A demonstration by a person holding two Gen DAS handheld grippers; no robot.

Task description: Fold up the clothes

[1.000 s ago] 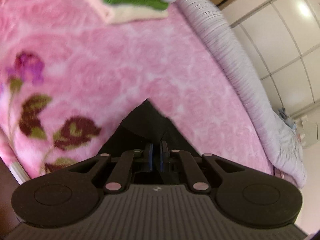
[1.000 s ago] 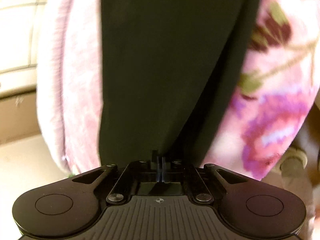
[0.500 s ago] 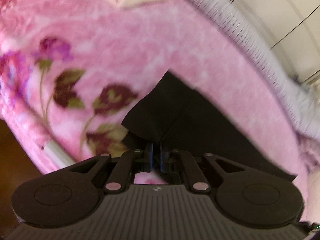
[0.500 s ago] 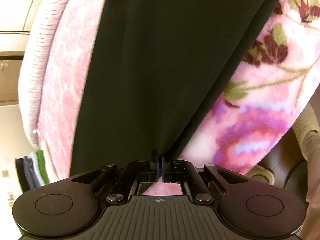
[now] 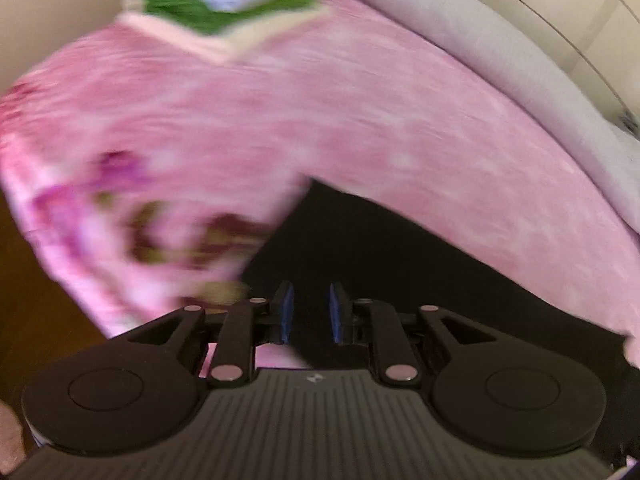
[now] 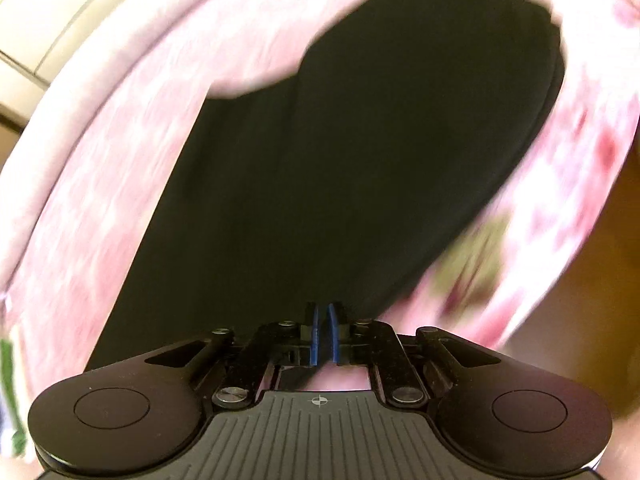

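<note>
Left wrist view, left to right:
- Brown floor [image 5: 48,312] past the left edge of the bed.
- Pink blanket [image 5: 280,120] with blurred purple flowers and dark leaves, spread over the bed.
- Stack of folded clothes [image 5: 208,12] at the far edge of the bed: green, white and grey-blue layers on a cream one, blurred.
- Left hand-held gripper [image 5: 310,312], blue-padded fingers [image 5: 286,312] apart with a clear gap, nothing between them; poised over the near edge of the black garment [image 5: 400,264].
- Black garment lying flat on the blanket near the front edge of the bed, one corner pointing toward the bed's middle.
- Grey ribbed cover [image 5: 500,60] along the right edge of the bed.
- Pale cabinet doors [image 5: 580,8] beyond, at far right.

Right wrist view, left to right:
- Pale panelled wall [image 6: 52,12] at upper left.
- Pink blanket [image 6: 100,168], heavily blurred.
- Black garment [image 6: 340,168] filling the middle, spread flat, with a doubled layer toward its far end.
- Right hand-held gripper [image 6: 324,334], blue pads slightly parted with a narrow slit between them; cloth lies just ahead of the tips, none seen pinched.
- Floral part of the blanket toward the right edge of the bed.
</note>
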